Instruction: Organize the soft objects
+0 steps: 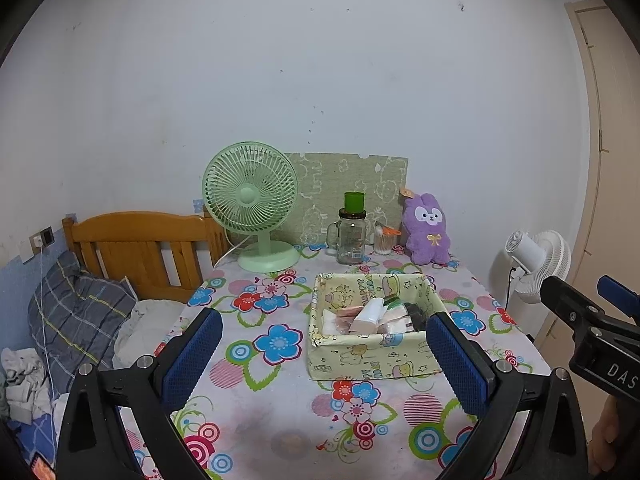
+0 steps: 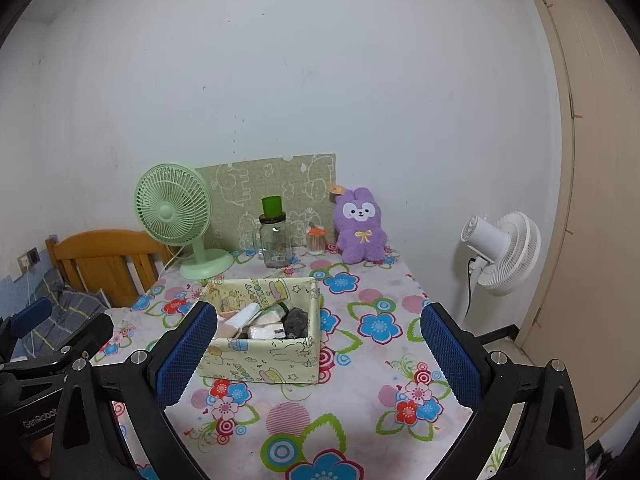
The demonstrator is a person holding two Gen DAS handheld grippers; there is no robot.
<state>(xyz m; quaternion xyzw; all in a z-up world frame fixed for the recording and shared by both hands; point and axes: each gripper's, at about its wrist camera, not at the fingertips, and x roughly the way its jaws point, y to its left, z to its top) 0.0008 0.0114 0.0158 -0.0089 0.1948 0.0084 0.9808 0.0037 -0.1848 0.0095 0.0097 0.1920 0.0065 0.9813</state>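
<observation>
The left gripper (image 1: 324, 356) and the right gripper (image 2: 318, 354) both hung above the flowered tablecloth (image 2: 372, 364) with jaws spread wide and nothing between their blue pads. Just ahead of them sat the yellow fabric box (image 1: 372, 360), holding a white tube (image 1: 368, 314), wrapped packets and a dark soft lump (image 2: 296, 320). Well behind it, a purple plush bunny (image 1: 428, 230) sat upright at the wall, beside a glass jar (image 1: 351, 236) and a green fan (image 1: 250, 196).
</observation>
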